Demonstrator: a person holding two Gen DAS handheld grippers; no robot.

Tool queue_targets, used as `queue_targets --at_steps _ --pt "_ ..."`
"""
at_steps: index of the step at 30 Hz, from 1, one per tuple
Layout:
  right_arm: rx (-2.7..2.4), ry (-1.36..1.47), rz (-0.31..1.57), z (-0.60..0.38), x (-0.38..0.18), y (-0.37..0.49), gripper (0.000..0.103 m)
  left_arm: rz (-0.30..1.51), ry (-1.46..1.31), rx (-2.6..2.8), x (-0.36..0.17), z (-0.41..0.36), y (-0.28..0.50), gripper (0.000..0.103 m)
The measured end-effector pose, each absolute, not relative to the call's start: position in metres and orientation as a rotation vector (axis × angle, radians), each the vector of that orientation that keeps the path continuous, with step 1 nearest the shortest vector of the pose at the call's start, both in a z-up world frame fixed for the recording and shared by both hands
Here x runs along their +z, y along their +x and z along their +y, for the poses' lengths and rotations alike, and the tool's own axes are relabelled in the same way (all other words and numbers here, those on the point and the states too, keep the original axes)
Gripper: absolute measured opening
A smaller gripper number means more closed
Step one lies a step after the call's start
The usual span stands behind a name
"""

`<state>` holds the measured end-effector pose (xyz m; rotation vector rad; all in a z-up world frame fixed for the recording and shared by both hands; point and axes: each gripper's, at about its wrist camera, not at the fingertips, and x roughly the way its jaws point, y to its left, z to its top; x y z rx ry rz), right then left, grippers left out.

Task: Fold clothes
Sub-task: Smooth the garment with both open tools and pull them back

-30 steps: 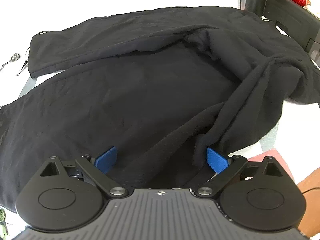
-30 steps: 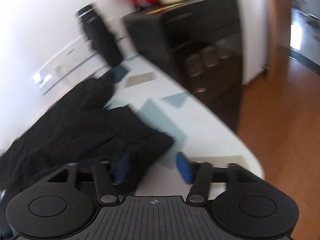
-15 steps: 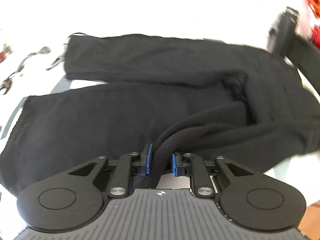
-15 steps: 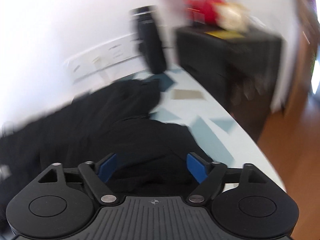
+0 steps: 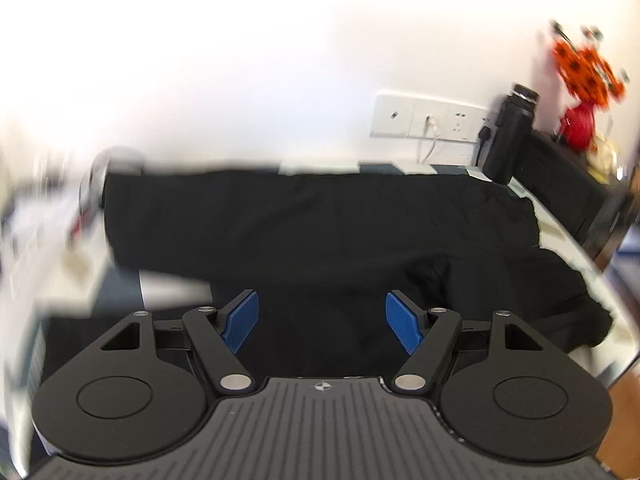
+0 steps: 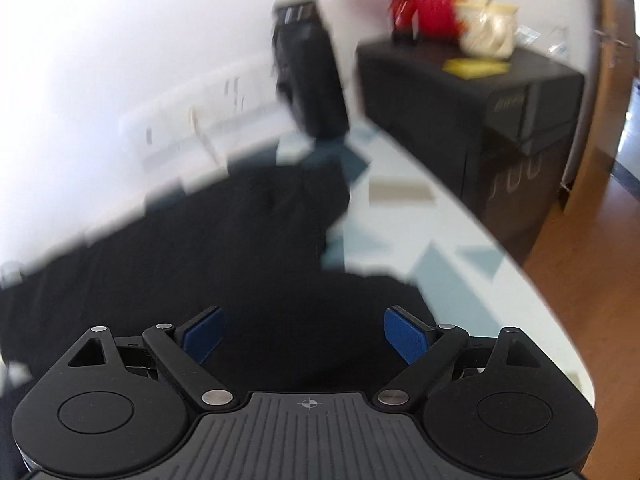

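Tongs on both sides, left tongs (image 5: 322, 322) and right tongs (image 6: 302, 336), spreading wider, empty above black garment (image 5: 320, 232).

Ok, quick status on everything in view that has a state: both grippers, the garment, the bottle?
left gripper: jaws opening, nothing pinched between the pads.
right gripper: jaws opening, nothing gripped.
black garment: lying on the table, spread wide, bunched at its right side, not neatly folded.
black bottle: upright at the wall, cap on.
wall socket: white cable plugged in.
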<state>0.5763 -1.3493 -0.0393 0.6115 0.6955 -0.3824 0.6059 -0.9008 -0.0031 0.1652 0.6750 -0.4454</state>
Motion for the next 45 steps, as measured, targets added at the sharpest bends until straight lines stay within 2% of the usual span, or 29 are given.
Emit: queue_targets --at_steps 3,5,9,14,20,27,38,42,45 --pt "-0.339 0.956 0.597 -1.374 -0.030 0.562 0.087 0.582 0.291 -0.515 0.004 -0.926 0.619 0.072" --pt "-0.401 1.017 0.545 -1.379 -0.027 0.551 0.086 0.568 0.314 -0.600 0.005 -0.942 0.628 0.072" --pt "-0.551 0.923 0.511 -1.361 -0.023 0.523 0.086 0.633 0.281 -0.721 -0.010 -0.957 0.639 0.072" --pt "-0.699 0.924 0.499 -1.343 -0.035 0.470 0.086 0.689 0.248 -0.838 -0.034 -0.956 0.634 0.072" --pt "-0.833 0.960 0.461 -1.328 -0.051 0.407 0.086 0.845 0.168 -0.898 -0.066 -0.962 0.638 0.072" --pt "-0.943 0.905 0.447 -1.305 -0.052 0.366 0.087 0.821 0.146 -0.994 -0.077 -0.981 0.627 0.072" --pt "-1.097 0.808 0.632 -1.268 -0.116 0.370 0.087 0.882 0.193 -1.019 -0.099 -0.961 0.602 0.072" --pt "-1.089 0.800 0.678 -1.269 -0.106 0.374 0.088 0.883 0.069 -0.993 -0.085 -0.949 0.621 0.072" --pt "-1.049 0.762 0.659 -1.279 -0.075 0.384 0.088 0.825 -0.033 -0.964 -0.056 -0.940 0.641 0.072"
